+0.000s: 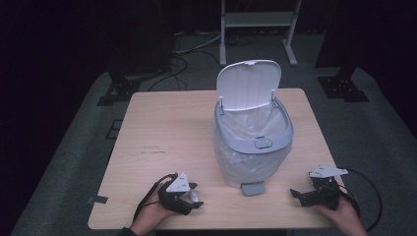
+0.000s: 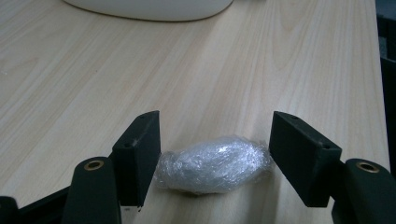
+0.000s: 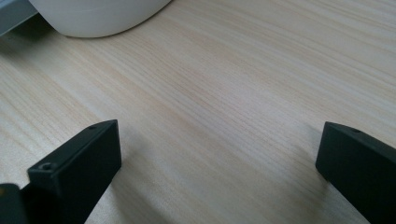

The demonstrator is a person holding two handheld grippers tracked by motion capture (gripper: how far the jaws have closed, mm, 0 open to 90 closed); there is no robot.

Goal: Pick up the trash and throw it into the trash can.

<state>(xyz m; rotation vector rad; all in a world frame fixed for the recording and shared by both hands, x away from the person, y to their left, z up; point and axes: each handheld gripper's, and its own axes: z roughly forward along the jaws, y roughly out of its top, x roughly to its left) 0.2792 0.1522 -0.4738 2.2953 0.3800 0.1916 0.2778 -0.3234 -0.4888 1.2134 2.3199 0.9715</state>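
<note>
— Near edge of the table [image 1: 147, 132]: the left gripper [image 2: 212, 140] brackets a crumpled ball of clear plastic wrap [image 2: 215, 163], its jaws pressing both ends. How should the grip be finished?

— Squeeze evenly across the wad's long axis and lift straight up; the film looks slippery and may spring.

— And the right gripper [image 3: 219, 163]?

— Near the right corner, jaws wide apart, nothing between them.

— What lies beyond?

— The lined pedal bin [image 1: 253, 142], mid-table, lid [image 1: 248, 83] raised, foot pedal [image 1: 253, 188] facing the near edge, between the two grippers.
</note>
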